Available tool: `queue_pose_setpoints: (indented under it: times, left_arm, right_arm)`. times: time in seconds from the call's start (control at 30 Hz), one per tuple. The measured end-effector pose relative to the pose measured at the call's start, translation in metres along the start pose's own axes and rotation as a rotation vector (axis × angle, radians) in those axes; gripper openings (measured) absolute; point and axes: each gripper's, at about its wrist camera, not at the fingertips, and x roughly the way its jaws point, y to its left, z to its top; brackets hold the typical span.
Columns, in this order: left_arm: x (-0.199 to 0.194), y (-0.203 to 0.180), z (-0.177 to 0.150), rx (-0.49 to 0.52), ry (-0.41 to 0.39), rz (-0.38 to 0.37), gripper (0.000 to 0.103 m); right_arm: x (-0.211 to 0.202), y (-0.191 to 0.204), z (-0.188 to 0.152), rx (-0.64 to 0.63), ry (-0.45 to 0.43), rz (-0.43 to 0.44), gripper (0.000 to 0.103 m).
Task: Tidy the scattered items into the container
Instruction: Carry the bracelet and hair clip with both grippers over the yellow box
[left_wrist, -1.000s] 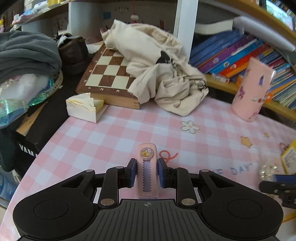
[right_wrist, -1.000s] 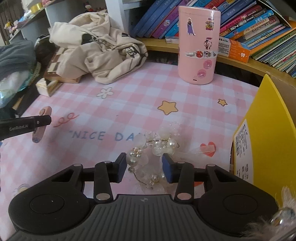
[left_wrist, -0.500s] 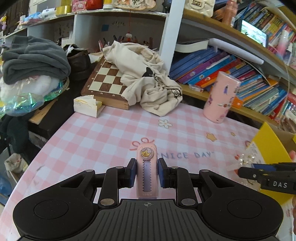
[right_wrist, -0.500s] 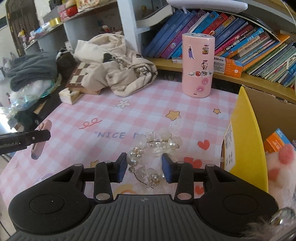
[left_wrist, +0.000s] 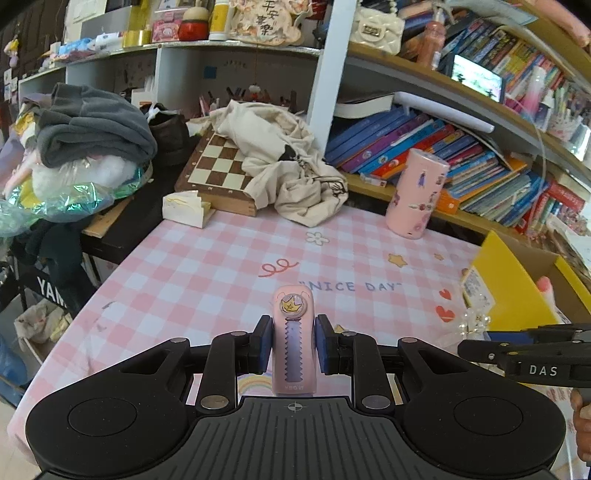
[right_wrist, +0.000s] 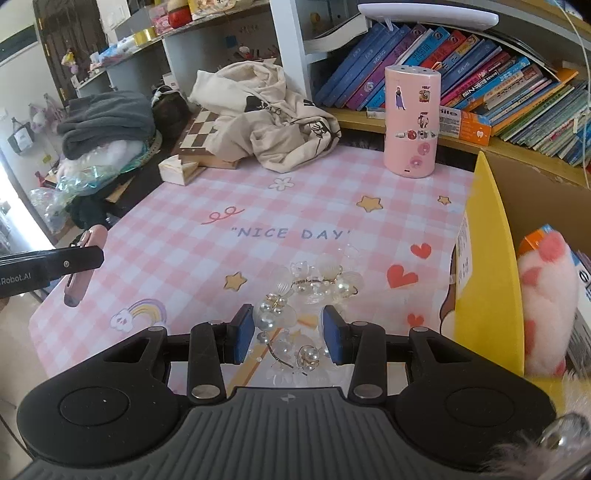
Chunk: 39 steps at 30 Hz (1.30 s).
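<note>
Both grippers risen; pink utility knife (left_wrist: 293, 343) long axis along fingers (left_wrist: 263, 343).

Both hand-held grippers (left_wrist: 294, 343) (right_wrist: 289, 334) clamped, angled downward.

The checked pink tablecloth (right_wrist: 258, 206) looks smooth with a slight sheen, printed like vinyl. The cream fabric bag (right_wrist: 273, 122) is soft, matt, crumpled cloth, lying on a polished wooden chessboard (left_wrist: 218, 166). The clear bead-and-pearl hair accessory (right_wrist: 314, 288) is glossy, glassy plastic on thin gold wire. The small pink plastic cutter (left_wrist: 294, 343) is smooth and semi-matt. The yellow cardboard box (right_wrist: 491, 266) has plain brown inner walls.
</note>
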Motion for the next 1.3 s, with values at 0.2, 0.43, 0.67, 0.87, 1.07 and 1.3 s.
queue_pose_setpoints:
  times: [0.2, 0.43, 0.67, 0.87, 1.07, 1.3]
  left_arm:
    - [-0.017, -0.004, -0.016, 0.020, 0.010, -0.030, 0.023]
    - [-0.035, -0.001, -0.028, 0.027, 0.008, -0.049, 0.023]
    - [-0.051, 0.000, -0.040, 0.037, 0.006, -0.080, 0.023]
    - [-0.059, -0.005, -0.044, 0.050, -0.002, -0.116, 0.023]
    - [-0.059, -0.016, -0.047, 0.071, 0.006, -0.162, 0.023]
    - [-0.051, -0.037, -0.050, 0.120, 0.035, -0.228, 0.023]
  right_arm:
    - [-0.016, 0.014, -0.019, 0.002, 0.001, 0.017, 0.037]
    - [-0.028, 0.034, -0.033, -0.011, -0.001, 0.027, 0.037]
    - [-0.041, 0.057, -0.050, -0.048, 0.002, 0.064, 0.037]
    - [-0.054, 0.067, -0.059, -0.078, -0.010, 0.034, 0.037]
    - [-0.062, 0.057, -0.070, -0.043, 0.009, -0.004, 0.037]
    - [-0.076, 0.038, -0.085, 0.017, 0.015, -0.067, 0.037]
